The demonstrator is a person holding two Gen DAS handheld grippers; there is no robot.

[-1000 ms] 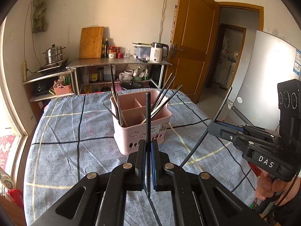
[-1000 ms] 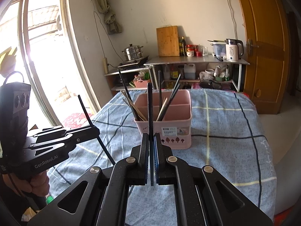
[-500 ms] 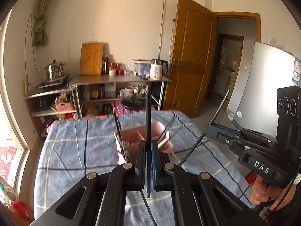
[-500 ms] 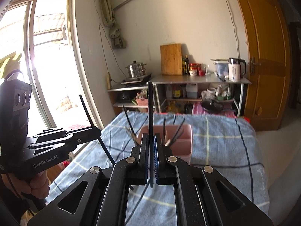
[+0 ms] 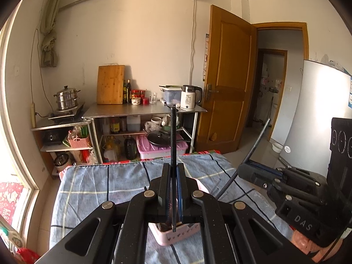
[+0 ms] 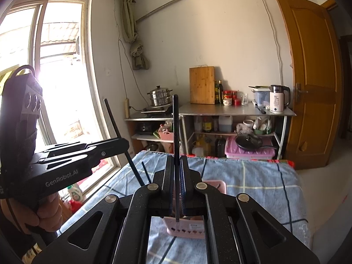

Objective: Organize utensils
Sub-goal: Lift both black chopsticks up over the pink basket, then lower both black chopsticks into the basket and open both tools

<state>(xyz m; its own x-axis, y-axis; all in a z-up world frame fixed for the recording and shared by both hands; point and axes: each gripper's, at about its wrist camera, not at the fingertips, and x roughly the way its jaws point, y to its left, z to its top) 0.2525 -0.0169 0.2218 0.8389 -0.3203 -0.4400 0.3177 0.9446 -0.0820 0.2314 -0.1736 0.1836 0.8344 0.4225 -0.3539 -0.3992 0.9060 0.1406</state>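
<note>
**Two chopsticks lifted, caddy waiting below**

While each gripper pinches a single thin black chopstick, the sorting looks partly done at most: the pink plastic utensil caddy (image 5: 173, 236) sits on the blue checked tablecloth (image 5: 92, 182), mostly hidden under the tools, and its compartments cannot be seen from here. I judge that both sticks must yet go down into it.

At the left, the left gripper (image 5: 173, 176) is clamped tight on its black chopstick (image 5: 173, 136), which stands at twelve o'clock from the jaws. The caddy lies at six o'clock of that grip. In the right-hand view a hand (image 6: 47, 211) carries this tool at nine o'clock, tilted slightly downward.

Further right, the right gripper (image 6: 176, 167) is likewise closed on a second black chopstick (image 6: 175, 118), upright at twelve o'clock, the caddy again at six. From the left camera this tool shows at three o'clock, its stick slanting toward one o'clock.
</note>
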